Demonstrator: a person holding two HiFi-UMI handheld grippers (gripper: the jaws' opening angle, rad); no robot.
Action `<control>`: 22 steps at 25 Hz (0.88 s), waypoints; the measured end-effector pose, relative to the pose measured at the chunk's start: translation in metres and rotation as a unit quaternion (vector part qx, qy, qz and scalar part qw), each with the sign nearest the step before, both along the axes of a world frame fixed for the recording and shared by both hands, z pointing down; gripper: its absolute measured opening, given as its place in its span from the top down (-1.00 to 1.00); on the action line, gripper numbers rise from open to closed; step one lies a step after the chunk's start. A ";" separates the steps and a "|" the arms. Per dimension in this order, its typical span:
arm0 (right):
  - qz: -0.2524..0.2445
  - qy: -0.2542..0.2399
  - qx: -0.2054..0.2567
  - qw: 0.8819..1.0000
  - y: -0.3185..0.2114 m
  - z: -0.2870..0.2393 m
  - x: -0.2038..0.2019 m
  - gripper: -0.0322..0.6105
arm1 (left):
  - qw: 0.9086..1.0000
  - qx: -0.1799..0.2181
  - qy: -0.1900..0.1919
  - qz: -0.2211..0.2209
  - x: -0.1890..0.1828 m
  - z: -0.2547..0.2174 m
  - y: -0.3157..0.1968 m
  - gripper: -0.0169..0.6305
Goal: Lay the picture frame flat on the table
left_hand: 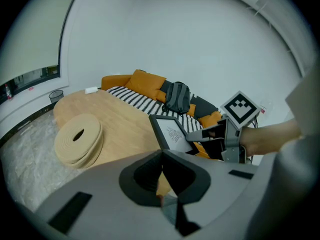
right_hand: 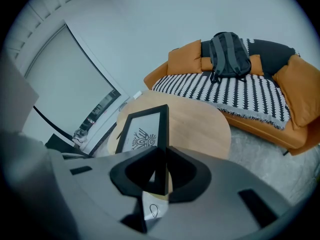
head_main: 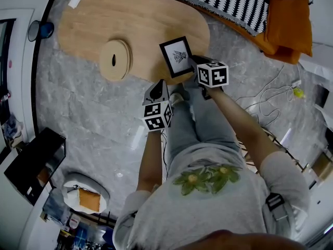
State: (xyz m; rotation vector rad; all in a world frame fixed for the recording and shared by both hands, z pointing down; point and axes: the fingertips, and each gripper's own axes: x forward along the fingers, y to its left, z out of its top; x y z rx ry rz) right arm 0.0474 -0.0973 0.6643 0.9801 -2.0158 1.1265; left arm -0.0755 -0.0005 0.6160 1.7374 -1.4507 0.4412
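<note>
Where the pale wall runs, sofa (right_hand: 260, 126): orange, draped in a black-and-white patterned throw (right_hand: 240, 91), with a dark backpack (right_hand: 229, 54) propped against its cushions.
Table (head_main: 104, 20): oval, light wood, standing on grey marbled floor just in front of the sofa.
Person: stands at the table's near edge, a forearm reaching out to each gripper.
Wooden rings (head_main: 115, 60): a round stacked pile with a slot in the middle, lying flat on the table to the left of the frame.
Picture frame (head_main: 176, 56): black-bordered, white print with a dark motif, held on edge over the table's near end, not yet flat; whether its lower edge touches the wood cannot be told.
Right gripper (right_hand: 162, 174): jaws clamped on the frame's right-hand border.
Left gripper (left_hand: 162, 171): jaws pressed together with nothing between them, held near the table's edge, apart from the frame.
</note>
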 end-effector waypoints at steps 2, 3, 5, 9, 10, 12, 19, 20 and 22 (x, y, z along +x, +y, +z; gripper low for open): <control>-0.001 0.000 0.001 1.000 0.000 0.002 -0.001 0.67 | 1.000 0.000 0.000 0.000 0.001 0.002 0.000 0.90; -0.001 0.000 0.002 1.000 -0.001 0.003 -0.001 0.67 | 1.000 0.001 0.001 0.000 0.002 0.003 0.000 0.90; 0.000 0.001 0.002 1.000 -0.001 0.005 0.000 0.67 | 1.000 0.002 0.001 0.000 0.003 0.005 -0.001 0.90; 0.003 0.000 0.002 1.000 -0.001 0.009 0.002 0.67 | 1.000 0.003 0.001 0.001 0.006 0.009 0.000 0.90; 0.004 0.000 0.003 1.000 -0.001 0.011 0.003 0.67 | 1.000 0.003 0.000 0.001 0.007 0.010 0.000 0.90; 0.004 0.000 0.002 1.000 -0.001 0.014 0.003 0.67 | 1.000 0.003 0.000 0.002 0.007 0.012 0.001 0.90; 0.005 0.003 -0.003 1.000 0.001 0.028 0.004 0.67 | 1.000 0.001 -0.004 0.001 0.006 0.020 0.003 0.90; 0.005 0.003 -0.004 1.000 0.002 0.030 0.003 0.67 | 1.000 0.001 -0.004 0.001 0.007 0.022 0.004 0.90; 0.002 0.004 -0.005 1.000 0.002 0.034 0.002 0.67 | 1.000 0.001 -0.003 0.000 0.008 0.024 0.003 0.90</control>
